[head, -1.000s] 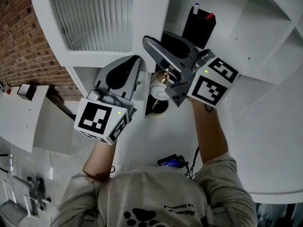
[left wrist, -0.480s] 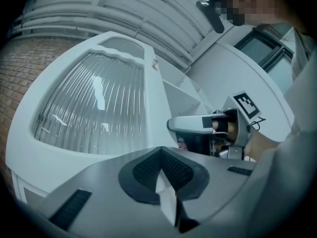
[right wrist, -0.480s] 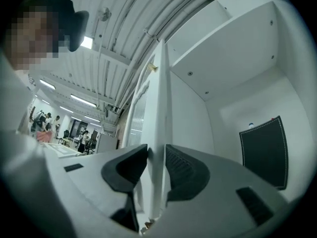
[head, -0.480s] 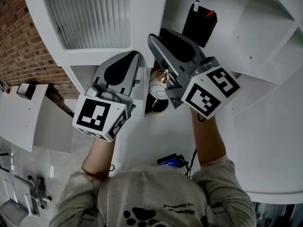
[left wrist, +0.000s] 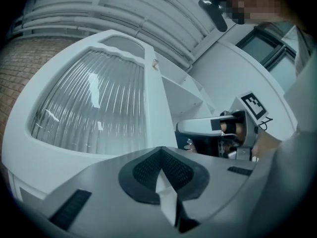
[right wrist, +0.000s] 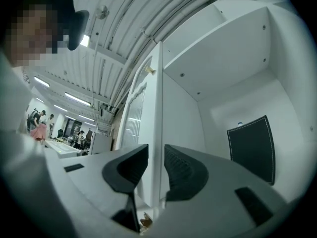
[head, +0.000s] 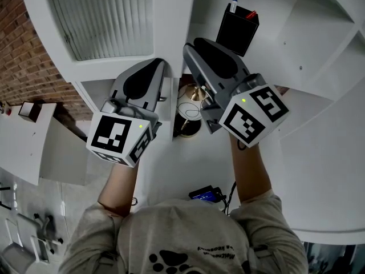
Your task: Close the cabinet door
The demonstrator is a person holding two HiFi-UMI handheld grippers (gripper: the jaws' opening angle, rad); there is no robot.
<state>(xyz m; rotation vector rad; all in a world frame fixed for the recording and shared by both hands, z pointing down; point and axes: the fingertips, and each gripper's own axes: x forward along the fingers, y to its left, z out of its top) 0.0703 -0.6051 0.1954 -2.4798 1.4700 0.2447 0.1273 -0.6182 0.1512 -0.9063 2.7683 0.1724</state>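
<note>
At the open front of the white cabinet (right wrist: 223,68), the cabinet door (head: 108,21) stands swung out, so the right gripper view looks straight down its free edge (right wrist: 157,108). The right gripper (head: 191,44) straddles that edge: its fingers have just been closing, the door's white stile is between them (right wrist: 156,150), and the dark pads look pressed against both faces of it. So that one is gripping the door.

The left gripper (head: 159,61) sits just left of it, low down on the outside of the door. Its fingers are closed together (left wrist: 159,150) with nothing between the pads, and I can't tell if the tips actually touch the frame. From its own view you get the ribbed glass pane (left wrist: 94,103) filling the left side, with the right gripper (left wrist: 237,133) off to the right.

Inside the cabinet a black pouch (head: 239,30) leans upright against the back wall (right wrist: 251,148). Under the two grippers there's a round white-and-brass thing (head: 189,108) (no idea what it is). A brick wall (head: 23,44) runs along the left of the head view
</note>
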